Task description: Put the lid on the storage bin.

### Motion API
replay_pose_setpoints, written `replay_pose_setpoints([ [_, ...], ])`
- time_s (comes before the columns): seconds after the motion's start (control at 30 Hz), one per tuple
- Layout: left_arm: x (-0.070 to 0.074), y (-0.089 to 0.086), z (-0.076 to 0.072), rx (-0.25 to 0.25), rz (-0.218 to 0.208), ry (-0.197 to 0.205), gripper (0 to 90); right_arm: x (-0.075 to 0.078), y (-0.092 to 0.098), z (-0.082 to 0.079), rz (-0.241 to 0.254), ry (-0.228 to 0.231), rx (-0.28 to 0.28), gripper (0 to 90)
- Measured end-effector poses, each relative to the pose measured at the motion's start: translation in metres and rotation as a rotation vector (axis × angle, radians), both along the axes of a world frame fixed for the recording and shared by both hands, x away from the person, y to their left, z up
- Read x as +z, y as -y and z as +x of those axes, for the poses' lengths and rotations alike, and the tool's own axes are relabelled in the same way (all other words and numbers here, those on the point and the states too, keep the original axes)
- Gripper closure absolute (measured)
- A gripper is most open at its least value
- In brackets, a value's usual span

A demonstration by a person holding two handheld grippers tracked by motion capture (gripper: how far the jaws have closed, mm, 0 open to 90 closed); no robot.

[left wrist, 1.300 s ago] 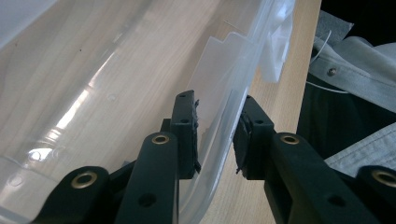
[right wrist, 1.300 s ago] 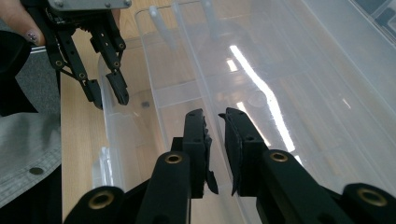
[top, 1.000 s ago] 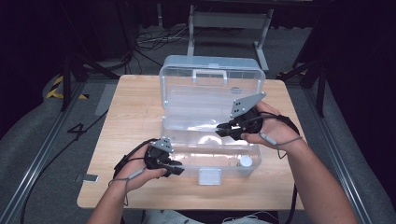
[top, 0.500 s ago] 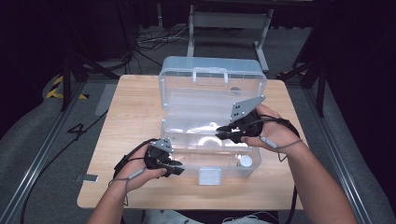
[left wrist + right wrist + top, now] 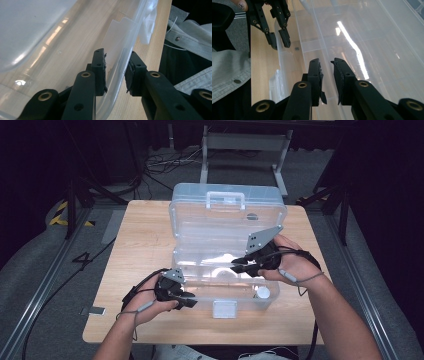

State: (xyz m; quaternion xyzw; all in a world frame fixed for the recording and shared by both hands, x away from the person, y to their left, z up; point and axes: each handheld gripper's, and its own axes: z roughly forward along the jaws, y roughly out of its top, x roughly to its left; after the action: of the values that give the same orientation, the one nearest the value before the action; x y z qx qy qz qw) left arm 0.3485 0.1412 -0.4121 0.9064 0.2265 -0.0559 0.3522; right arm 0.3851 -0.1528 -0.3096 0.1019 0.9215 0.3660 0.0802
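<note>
A clear plastic box stands on the wooden table, its lid tipped up and back. My left gripper is at the box's front left. In the left gripper view it straddles the front wall, one jaw inside and one outside, closed on it. My right gripper reaches into the box from the right. Its jaws have just been opening a little and have nothing between them, above the clear floor. The left gripper also shows in the right gripper view.
A small white round thing lies in the box's front right corner. The box has a white latch in front and a handle on the lid. Cables and metal stands lie on the floor beyond the table.
</note>
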Motion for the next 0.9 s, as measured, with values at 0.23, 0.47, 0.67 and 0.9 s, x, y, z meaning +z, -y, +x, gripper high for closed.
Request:
replay_pose_setpoints([
  [0.23,0.0,0.0,0.0001,0.0,0.0,0.001,72.3,-0.0014,0.0001,-0.0015,0.001,-0.005,0.007,76.3],
  [0.47,0.0,0.0,-0.0001,0.0,0.0,0.001,72.3,-0.0036,-0.0005,-0.0041,-0.005,-0.014,0.019,75.7],
  [0.67,0.0,0.0,-0.0001,-0.001,0.0,0.002,72.3,-0.005,-0.0002,-0.0061,-0.006,-0.013,0.02,75.3],
  [0.9,0.0,0.0002,-0.0005,0.0,0.0,0.005,72.2,-0.0057,0.0005,-0.0068,-0.001,-0.009,0.017,74.7],
])
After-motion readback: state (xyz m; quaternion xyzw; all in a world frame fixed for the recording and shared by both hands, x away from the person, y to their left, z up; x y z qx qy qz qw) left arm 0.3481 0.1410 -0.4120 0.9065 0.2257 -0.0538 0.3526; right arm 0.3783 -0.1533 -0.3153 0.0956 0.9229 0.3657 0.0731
